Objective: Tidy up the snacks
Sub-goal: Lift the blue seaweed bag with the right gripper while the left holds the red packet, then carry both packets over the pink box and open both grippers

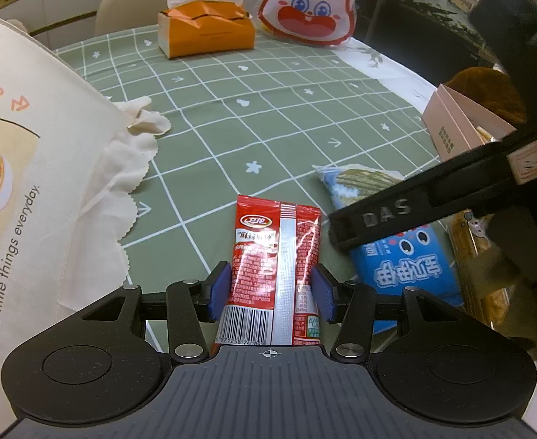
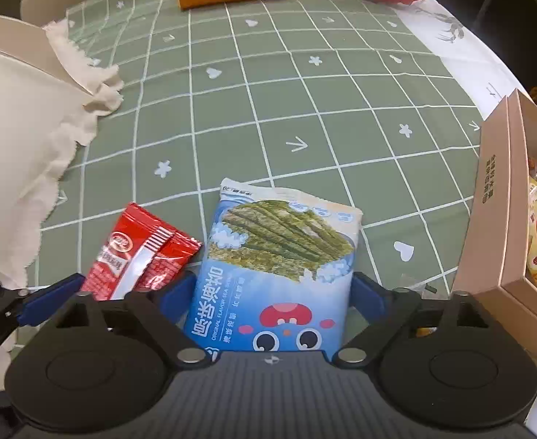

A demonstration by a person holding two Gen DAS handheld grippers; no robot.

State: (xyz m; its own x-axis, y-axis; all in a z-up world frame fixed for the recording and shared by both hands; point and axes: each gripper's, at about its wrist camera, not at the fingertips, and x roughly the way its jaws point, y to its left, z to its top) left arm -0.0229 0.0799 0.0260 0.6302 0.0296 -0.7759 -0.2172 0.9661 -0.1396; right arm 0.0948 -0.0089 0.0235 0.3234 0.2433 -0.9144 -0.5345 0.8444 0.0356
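Observation:
My left gripper (image 1: 270, 292) has its blue pads against both sides of a red snack packet (image 1: 273, 256), which lies on the green checked tablecloth (image 1: 231, 117); it also shows in the right wrist view (image 2: 136, 256). My right gripper (image 2: 268, 300) has its pads on both sides of a blue seaweed snack bag (image 2: 275, 267), which shows beside the red packet in the left wrist view (image 1: 407, 267). A pink box (image 2: 495, 226) with snacks inside stands at the right.
A cream fabric bag (image 1: 19, 168) with a scalloped cloth lies at the left. An orange tissue box (image 1: 206, 29) and a red-and-white rabbit-face bag (image 1: 308, 3) stand at the far side. A chair stands behind the table.

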